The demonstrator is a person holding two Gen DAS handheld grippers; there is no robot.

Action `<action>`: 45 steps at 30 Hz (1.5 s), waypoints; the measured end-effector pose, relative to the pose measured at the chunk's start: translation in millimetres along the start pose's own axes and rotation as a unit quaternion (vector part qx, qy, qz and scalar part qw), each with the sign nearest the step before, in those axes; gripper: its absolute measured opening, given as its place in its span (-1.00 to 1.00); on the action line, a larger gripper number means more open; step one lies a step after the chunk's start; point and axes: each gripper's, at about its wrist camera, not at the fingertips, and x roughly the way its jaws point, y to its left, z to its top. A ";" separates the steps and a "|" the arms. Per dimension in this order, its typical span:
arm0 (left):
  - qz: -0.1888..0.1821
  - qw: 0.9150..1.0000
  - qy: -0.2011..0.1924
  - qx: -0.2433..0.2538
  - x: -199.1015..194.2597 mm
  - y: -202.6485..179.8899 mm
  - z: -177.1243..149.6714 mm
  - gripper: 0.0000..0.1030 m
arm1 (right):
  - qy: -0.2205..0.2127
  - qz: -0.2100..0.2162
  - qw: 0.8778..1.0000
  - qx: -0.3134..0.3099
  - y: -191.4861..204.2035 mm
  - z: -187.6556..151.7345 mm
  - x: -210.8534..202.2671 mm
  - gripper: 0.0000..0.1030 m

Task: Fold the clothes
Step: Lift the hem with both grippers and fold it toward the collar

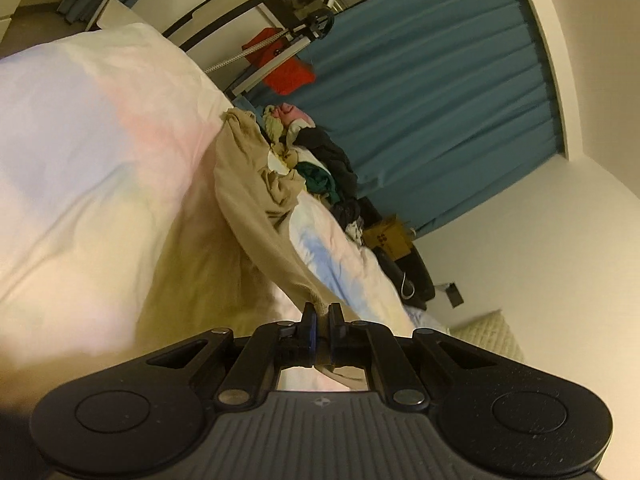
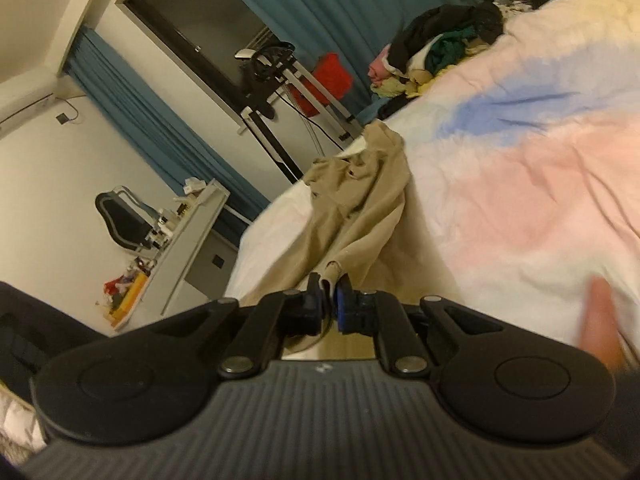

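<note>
Beige cloth is what I've got in both grips right now. My left gripper (image 1: pixel 322 312) sits at lower centre of its view, fingers pinched together on an edge of the beige garment (image 1: pixel 256 200), which runs up and away through the middle of the frame across the pastel duvet (image 1: pixel 80 152). Over on the other camera, my right gripper (image 2: pixel 330 292) is clamped on another edge of the same garment; I can see a fold of fabric caught between the blue pads (image 2: pixel 343 300). From there the cloth trails up toward frame centre, bunched and wrinkled near the bed's edge.

So the garment is stretched between my two grips, with its far end crumpled on the duvet. I judge this as the spreading or carrying-over part of a fold, though whether I'm laying it flat or bringing an edge across, I can't settle from here.

A pile of clothes (image 2: pixel 440 48) waits at upper right of the right view, dark and green pieces heaped together. A blurred hand (image 2: pixel 600 320) shows at lower right.

Whichever it is, the next move needs both grips kept level, even tension, and that crumpled far end smoothed out.
</note>
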 end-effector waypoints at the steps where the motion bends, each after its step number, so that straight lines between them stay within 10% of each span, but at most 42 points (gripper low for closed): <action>1: 0.002 1.000 0.002 0.001 -8.1 -0.9 -11.4 -0.90 | -0.003 -0.001 1.000 -0.009 -0.6 -9.8 -9.9 -0.80; 13: 0.033 0.999 -0.004 -0.005 -16.4 -17.1 -17.8 -0.89 | -0.035 -0.018 0.999 -0.031 0.1 -27.9 -29.0 -0.80; 31: 0.200 0.970 -0.025 0.136 191.9 -41.3 126.7 -0.89 | -0.055 -0.091 0.994 -0.017 -4.1 80.5 178.6 -0.81; 45: 0.263 0.945 -0.005 0.192 288.3 10.2 140.2 -0.83 | -0.004 -0.130 0.989 -0.067 -47.4 70.7 279.3 -0.78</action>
